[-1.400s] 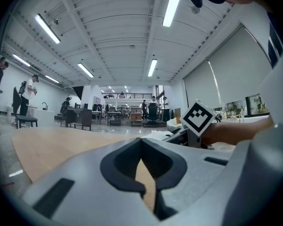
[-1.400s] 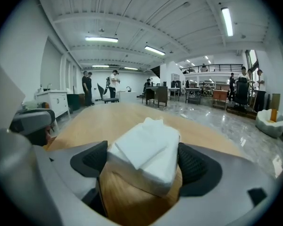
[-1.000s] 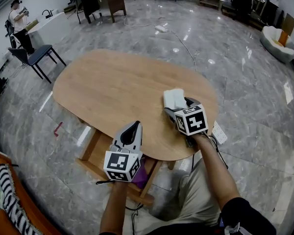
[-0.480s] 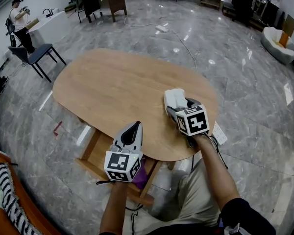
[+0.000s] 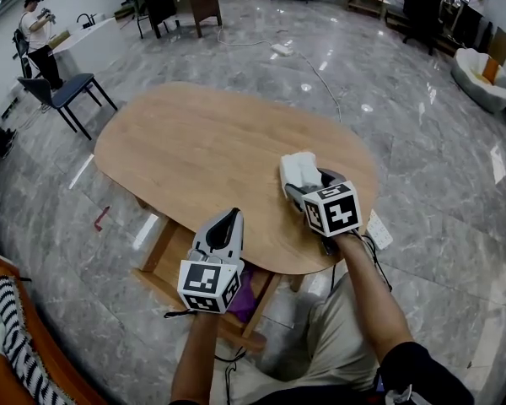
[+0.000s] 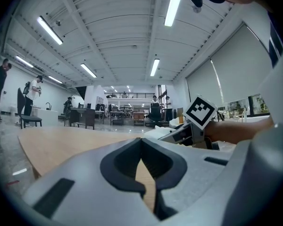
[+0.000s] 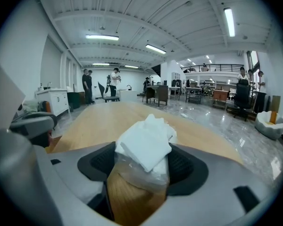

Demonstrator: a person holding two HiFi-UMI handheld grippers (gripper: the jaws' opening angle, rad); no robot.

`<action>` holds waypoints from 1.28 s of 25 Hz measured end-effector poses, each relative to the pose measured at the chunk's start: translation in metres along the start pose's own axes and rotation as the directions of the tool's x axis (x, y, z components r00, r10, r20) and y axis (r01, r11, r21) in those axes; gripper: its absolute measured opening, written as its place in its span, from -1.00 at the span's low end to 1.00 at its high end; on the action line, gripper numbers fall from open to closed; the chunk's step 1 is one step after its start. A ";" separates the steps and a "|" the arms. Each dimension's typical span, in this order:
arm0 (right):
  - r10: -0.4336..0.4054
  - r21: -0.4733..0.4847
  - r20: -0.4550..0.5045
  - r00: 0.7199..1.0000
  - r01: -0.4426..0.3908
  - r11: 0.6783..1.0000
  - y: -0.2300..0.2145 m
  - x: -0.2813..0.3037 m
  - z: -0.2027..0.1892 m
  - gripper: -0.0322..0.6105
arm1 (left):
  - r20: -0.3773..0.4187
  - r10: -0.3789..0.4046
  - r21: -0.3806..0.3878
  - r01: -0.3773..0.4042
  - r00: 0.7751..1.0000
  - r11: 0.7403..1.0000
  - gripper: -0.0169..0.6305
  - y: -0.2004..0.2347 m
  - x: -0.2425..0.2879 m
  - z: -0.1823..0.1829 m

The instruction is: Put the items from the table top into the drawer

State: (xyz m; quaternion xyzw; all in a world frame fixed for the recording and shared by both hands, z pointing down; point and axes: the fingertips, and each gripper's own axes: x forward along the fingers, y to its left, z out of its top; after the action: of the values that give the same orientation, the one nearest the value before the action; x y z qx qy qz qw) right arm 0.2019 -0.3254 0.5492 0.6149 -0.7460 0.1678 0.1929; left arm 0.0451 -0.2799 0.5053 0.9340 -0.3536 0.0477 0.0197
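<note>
While oval tabletop [image 5: 202, 150] shows only one item, open drawer [image 5: 173, 264] waits under near edge, purple thing [image 5: 243, 298] inside. Left gripper [image 5: 229, 218] hovers over drawer, jaws pressed together, empty. Right gripper [image 5: 304, 180] at tabletop's near right: jaws have just been closing, now pinching tissue pack [image 5: 297, 165] across sides. Pack looks light, soft, squashy; film wrap likely slippery. Best hold: mid-body, gentle squeeze, not loose film.
</note>
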 end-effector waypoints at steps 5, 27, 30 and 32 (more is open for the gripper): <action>0.008 -0.004 0.008 1.000 -0.008 1.000 0.011 -0.003 0.002 0.16 | 0.000 0.012 0.005 -0.012 1.000 1.000 -0.93 0.003 -0.011 0.000; 0.064 -0.074 0.010 0.998 -0.063 0.995 0.067 -0.017 0.008 0.10 | 0.025 0.089 0.006 -0.090 0.996 0.996 -0.93 0.016 -0.070 0.007; 0.101 -0.063 0.017 0.995 -0.100 0.993 0.083 -0.018 0.010 0.10 | 0.015 0.101 0.013 -0.102 0.995 0.995 -0.93 0.018 -0.082 0.004; 0.121 -0.059 0.020 0.992 -0.120 0.991 0.094 -0.016 0.011 0.10 | 0.012 0.111 0.021 -0.111 0.994 0.994 -0.93 0.022 -0.089 0.004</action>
State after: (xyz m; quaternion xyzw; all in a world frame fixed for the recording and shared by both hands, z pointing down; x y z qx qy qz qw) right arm 0.1112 -0.2995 0.5301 0.5649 -0.7885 0.1504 0.1910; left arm -0.0356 -0.2384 0.4922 0.9133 -0.4045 0.0477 0.0050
